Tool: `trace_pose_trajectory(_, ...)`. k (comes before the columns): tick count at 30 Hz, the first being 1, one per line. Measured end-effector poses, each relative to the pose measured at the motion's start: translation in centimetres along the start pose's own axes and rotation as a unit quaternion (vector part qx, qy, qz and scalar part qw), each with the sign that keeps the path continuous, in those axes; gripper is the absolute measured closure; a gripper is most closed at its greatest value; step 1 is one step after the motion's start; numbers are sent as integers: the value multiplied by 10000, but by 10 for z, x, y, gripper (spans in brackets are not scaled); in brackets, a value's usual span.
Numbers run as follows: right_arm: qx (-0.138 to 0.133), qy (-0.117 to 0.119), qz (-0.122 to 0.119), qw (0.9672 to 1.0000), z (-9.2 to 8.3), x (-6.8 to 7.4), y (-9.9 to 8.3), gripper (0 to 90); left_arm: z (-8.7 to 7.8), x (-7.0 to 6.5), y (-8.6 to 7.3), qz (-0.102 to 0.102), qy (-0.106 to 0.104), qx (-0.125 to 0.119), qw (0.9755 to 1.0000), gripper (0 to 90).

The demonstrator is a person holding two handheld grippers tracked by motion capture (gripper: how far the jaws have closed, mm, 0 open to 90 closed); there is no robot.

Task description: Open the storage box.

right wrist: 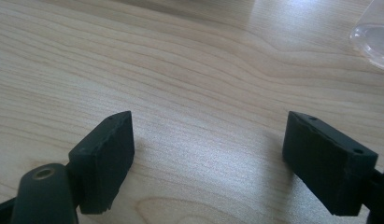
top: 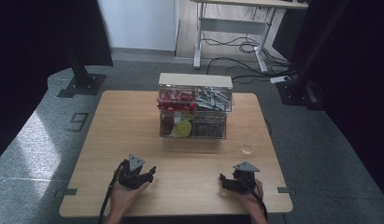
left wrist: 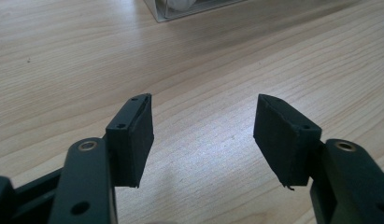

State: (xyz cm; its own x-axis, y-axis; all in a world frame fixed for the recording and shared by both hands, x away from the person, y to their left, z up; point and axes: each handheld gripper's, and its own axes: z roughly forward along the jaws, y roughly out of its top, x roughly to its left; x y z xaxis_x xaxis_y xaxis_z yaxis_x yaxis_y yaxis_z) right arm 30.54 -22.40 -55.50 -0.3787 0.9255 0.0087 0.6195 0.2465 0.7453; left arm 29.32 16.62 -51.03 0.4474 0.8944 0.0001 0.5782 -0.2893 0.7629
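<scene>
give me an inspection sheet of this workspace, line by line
surface: light wooden table, bare wood between the jaws of both claws.
job's things: clear organizer box at the table's far middle, compartments holding red, yellow, silvery and dark small items; small clear cup ahead of the right claw.
clutter: nothing seen.
grippers: left claw open, nothing between its jaws; right claw open, empty.
cables: one trails from each claw; a tangle of floor cables under the far desk.
surroundings: grey floor, a desk frame behind, black stands at either side.
</scene>
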Motion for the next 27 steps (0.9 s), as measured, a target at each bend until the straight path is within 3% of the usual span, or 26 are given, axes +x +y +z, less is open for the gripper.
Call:
trace_pose_trajectory(5,-2,-2,7,10000,0,0,0,172,-5,1,3,-64,-112,-110,9999,468)
trace_pose_trajectory(8,-4,-5,6,10000,0,0,0,173,-10,0,7,27,-290,-215,9993,536)
trace_pose_trajectory(16,-8,-14,7,10000,0,0,0,176,-16,-3,14,94,-524,-538,9971,722)
trace_pose_trajectory(20,-14,-27,22,10000,0,0,0,186,-15,-5,18,96,-595,-585,9965,781)
trace_pose_trajectory(22,-16,-31,28,10000,0,0,0,189,-15,-7,22,77,-738,-596,9955,811)
trace_pose_trajectory(27,-17,-33,32,10000,0,0,0,191,-14,-10,28,108,-770,-575,9953,853)
